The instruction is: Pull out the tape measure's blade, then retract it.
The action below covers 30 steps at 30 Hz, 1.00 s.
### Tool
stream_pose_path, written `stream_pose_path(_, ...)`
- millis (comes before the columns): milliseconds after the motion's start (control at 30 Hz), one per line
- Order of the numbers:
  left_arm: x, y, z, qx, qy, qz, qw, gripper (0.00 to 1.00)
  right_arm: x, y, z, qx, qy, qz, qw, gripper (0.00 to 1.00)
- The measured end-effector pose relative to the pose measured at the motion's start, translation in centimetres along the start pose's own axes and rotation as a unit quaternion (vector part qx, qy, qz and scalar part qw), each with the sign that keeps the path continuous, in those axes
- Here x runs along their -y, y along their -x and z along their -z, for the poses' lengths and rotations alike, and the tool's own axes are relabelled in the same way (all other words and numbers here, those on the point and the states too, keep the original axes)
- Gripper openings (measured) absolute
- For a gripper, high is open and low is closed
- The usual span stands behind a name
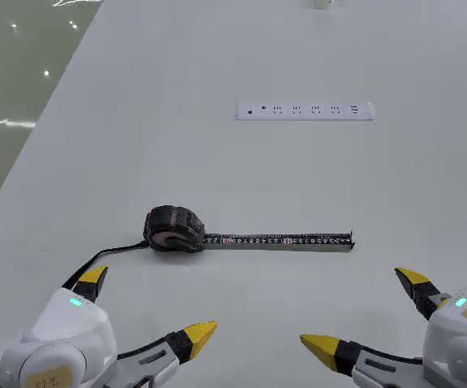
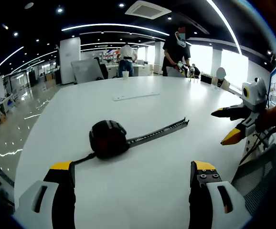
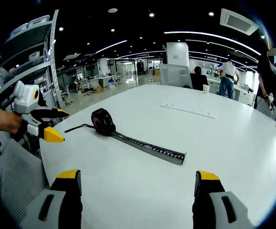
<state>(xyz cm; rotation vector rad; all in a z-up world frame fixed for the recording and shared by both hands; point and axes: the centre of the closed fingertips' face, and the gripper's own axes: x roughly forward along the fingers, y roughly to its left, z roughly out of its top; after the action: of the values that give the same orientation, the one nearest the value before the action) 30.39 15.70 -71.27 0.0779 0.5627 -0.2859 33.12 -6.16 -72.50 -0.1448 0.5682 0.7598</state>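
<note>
A black tape measure (image 1: pixel 173 229) lies on the white table (image 1: pixel 217 162), its blade (image 1: pixel 279 240) drawn out to the right and lying flat. A black wrist strap (image 1: pixel 108 253) trails from its left side. My left gripper (image 1: pixel 149 303) is open at the lower left, near the strap, with nothing between its yellow-tipped fingers. My right gripper (image 1: pixel 363 311) is open at the lower right, below the blade's end hook (image 1: pixel 351 239). In the left gripper view the tape measure (image 2: pixel 108 139) lies ahead between the jaws. In the right gripper view the blade (image 3: pixel 147 147) runs across ahead, with the case (image 3: pixel 102 121) at its far left.
A white power strip (image 1: pixel 305 111) lies farther back on the table. The table's left edge (image 1: pixel 31 137) drops to a glossy floor. A white cup (image 2: pixel 125 74) stands at the far end, and people stand behind it in the office.
</note>
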Motion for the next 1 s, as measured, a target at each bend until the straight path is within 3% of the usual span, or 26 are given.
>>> stream_pose_path(167, 0.1, -0.1, 0.0, -0.007, 0.004, -0.007, 0.9999, 0.99, 0.3, 0.0, -0.2, 0.004, -0.011, 0.010, 0.9999, 0.98)
stream_pose_path(633, 0.7, -0.7, -0.2, -0.015, -0.002, -0.005, 0.9999, 0.99, 0.2, -0.2, -0.2, 0.001, -0.012, 0.010, 0.9999, 0.99)
stream_pose_path(1000, 0.5, -1.2, -0.3, -0.018, 0.006, -0.010, 0.9998, 0.99, 0.5, -0.2, -0.2, 0.002, -0.011, 0.005, 0.9999, 0.97)
